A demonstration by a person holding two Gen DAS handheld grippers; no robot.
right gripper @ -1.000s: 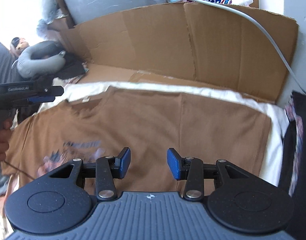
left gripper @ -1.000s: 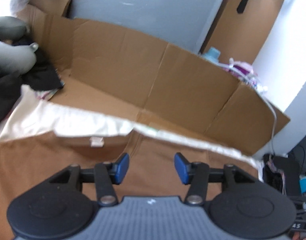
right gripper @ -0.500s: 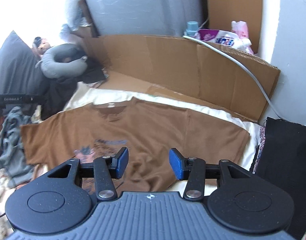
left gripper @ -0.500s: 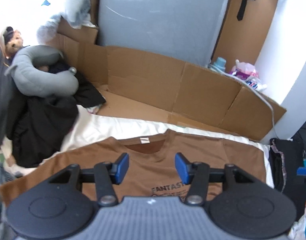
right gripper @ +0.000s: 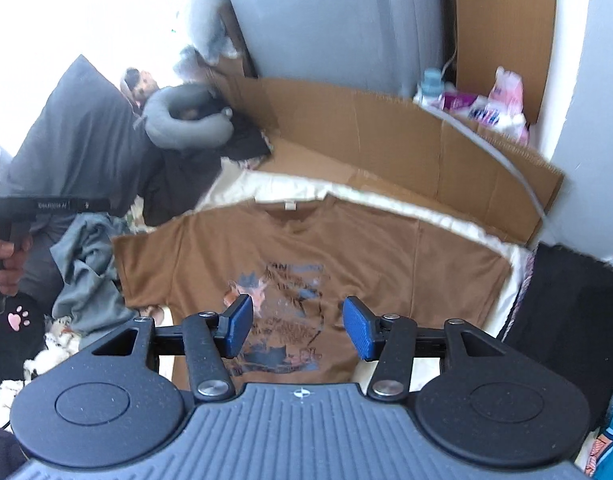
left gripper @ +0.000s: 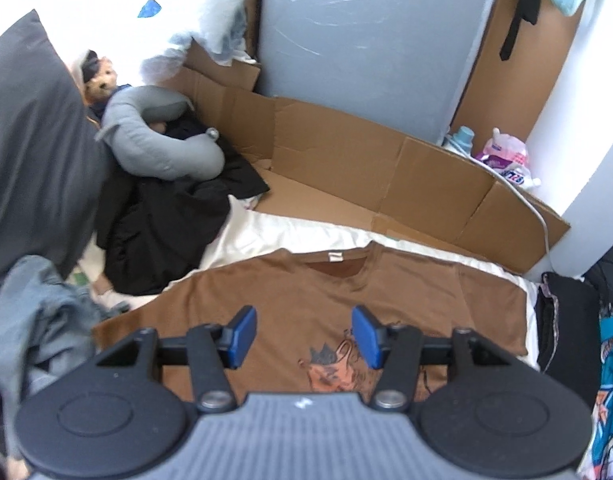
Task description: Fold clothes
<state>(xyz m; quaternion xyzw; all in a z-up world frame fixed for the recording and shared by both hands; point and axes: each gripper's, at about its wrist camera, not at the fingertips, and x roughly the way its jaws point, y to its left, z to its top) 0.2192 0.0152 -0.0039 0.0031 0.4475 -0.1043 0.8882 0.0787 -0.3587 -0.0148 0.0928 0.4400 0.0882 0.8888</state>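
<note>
A: Where is the shirt?

B: The brown shirt [left gripper: 306,300] lies flat, print side up, on a white sheet [left gripper: 266,236], collar toward the cardboard [left gripper: 346,148]. Both sleeves are spread out to the sides.

A: And the left tongs [left gripper: 304,336]?

B: Spread, nothing between the blue pads [left gripper: 242,334]. They hang in the air above the shirt's chest, not touching it.

A: The right tongs [right gripper: 296,328]?

B: Also spread and empty, above the print; their jaws have just been opening wider. That view is somewhat blurred.

A: Can the left tool be seen from the right side?

B: Yes, at the far left edge of the right view a hand [right gripper: 8,264] grips a dark handle, clear of the shirt.

A: What lies around the shirt?

B: To its left, a crumpled grey garment [right gripper: 86,272] just beside the sleeve, and farther back a heap of black clothes [left gripper: 166,232] with a grey neck pillow [left gripper: 158,144] on top. A dark cushion [left gripper: 30,152] stands beside them. To the right of the sheet there is a black cloth [right gripper: 566,312].

A: And behind?

B: The cardboard folds up like a low wall; behind it stand a blue-capped bottle [left gripper: 462,138] and a pink pouch [left gripper: 506,156], with a white cable [left gripper: 542,220] running over the edge.
</note>
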